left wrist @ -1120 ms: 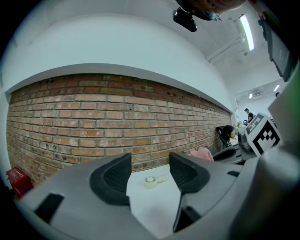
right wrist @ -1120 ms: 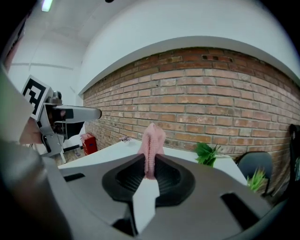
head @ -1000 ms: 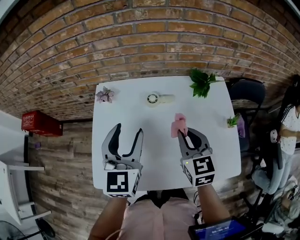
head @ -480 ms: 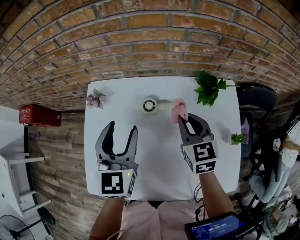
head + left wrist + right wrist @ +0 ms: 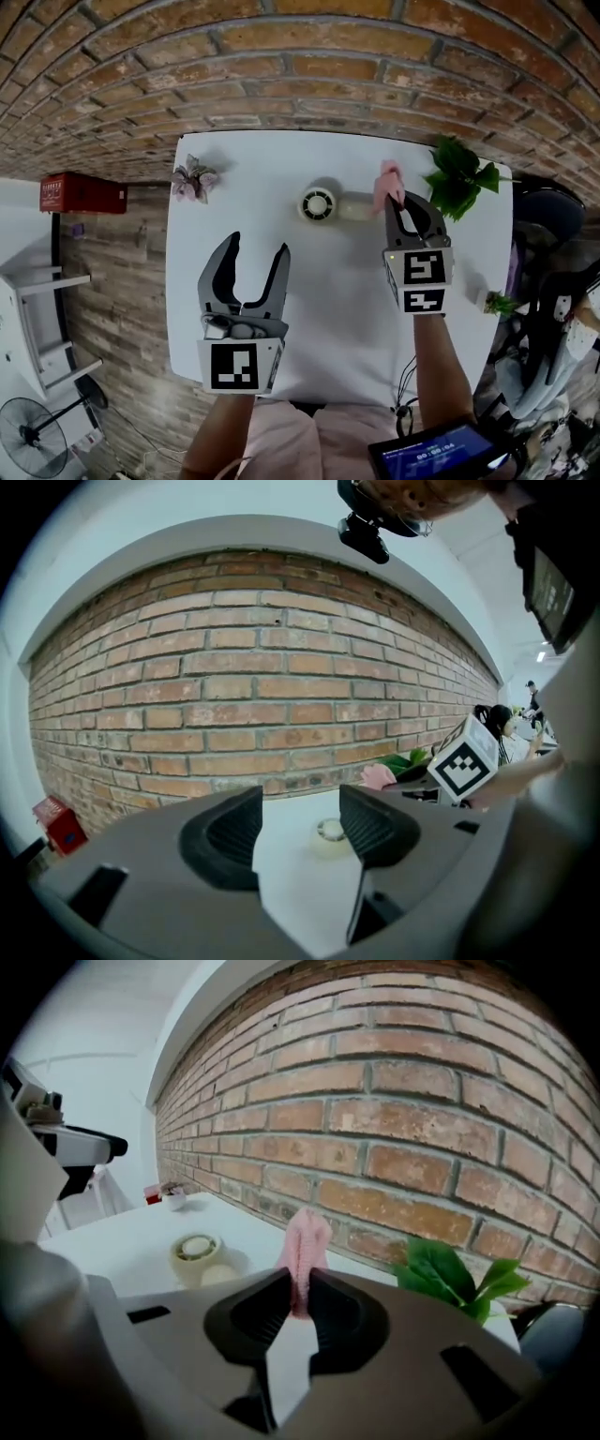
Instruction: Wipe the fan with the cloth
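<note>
Right claw (image 5: 401, 206) pinches the pink cloth (image 5: 305, 1241) by a fold, so that its free end stands ahead of the jaws as a wiping edge. The cloth sits just beside the handle of the small white fan (image 5: 319, 203), which lies flat near the far edge of the surface (image 5: 328, 309); contact cannot be judged. Left claw (image 5: 256, 248) is spread, empty and well short of the fan, likely placed to steady it. Both forearms extend forward, claws tilted slightly down.

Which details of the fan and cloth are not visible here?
Fan blades: too small in every view.
Whether the cloth touches the fan: head view, the cloth hides the handle's end.
Fan's right edge: left gripper view, behind the left gripper's pad.
Cloth's lower end: right gripper view, pinched between the jaws.
</note>
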The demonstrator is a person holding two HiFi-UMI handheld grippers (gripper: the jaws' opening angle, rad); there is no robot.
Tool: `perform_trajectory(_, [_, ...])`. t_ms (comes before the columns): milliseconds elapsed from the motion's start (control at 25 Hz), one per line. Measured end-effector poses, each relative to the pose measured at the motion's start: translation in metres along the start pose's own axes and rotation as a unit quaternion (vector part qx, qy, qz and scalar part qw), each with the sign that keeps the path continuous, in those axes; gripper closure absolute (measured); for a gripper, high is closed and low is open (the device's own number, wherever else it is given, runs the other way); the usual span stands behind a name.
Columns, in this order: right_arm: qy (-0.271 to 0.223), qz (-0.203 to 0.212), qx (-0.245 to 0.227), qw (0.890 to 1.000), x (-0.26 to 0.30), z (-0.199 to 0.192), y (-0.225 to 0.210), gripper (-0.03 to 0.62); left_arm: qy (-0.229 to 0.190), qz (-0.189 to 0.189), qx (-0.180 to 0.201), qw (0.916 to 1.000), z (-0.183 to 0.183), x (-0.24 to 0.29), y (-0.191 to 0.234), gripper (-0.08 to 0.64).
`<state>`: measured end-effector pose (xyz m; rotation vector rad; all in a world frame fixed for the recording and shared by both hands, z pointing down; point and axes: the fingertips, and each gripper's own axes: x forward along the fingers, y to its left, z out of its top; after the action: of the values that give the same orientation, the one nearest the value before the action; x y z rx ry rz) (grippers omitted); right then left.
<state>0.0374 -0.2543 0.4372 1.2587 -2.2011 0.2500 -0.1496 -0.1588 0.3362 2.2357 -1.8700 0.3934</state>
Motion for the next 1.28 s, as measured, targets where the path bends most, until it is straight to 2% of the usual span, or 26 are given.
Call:
perform_trajectory(240, [0.052,0.028,-0.024,0.998,0.019,-0.030,0.017,0.541,0.013,0.000,-0.017,0.9998,-0.012,0.007,0.004,0.298])
perform_trajectory(520, [0.064,0.089,-0.002,0.994,-0.008,-0.044,0.083,0.541,0.015,-0.027,-0.020,0.9993,-0.017,0.017,-0.006,0.298])
perform_trajectory(680, [0.064,0.141,-0.003,0.988,-0.018,-0.047,0.134,0.541,0.025,-0.043,-0.019,0.9986,-0.024,0.024,-0.012,0.296])
perform_trajectory(800, [0.057,0.167,-0.002,0.984,-0.020,-0.046,0.153,0.540,0.038,-0.061,-0.010,0.9974,-0.030,0.030,-0.018,0.293])
perform_trajectory(1000, [0.050,0.164,0.013,0.985,-0.027,-0.043,0.143,0.540,0.072,-0.094,0.016,0.9928,-0.050,0.046,-0.026,0.284])
perform_trajectory(1280, [0.047,0.141,0.040,0.988,-0.040,-0.044,0.116,0.540,0.156,-0.145,0.057,0.9753,-0.099,0.070,-0.036,0.268])
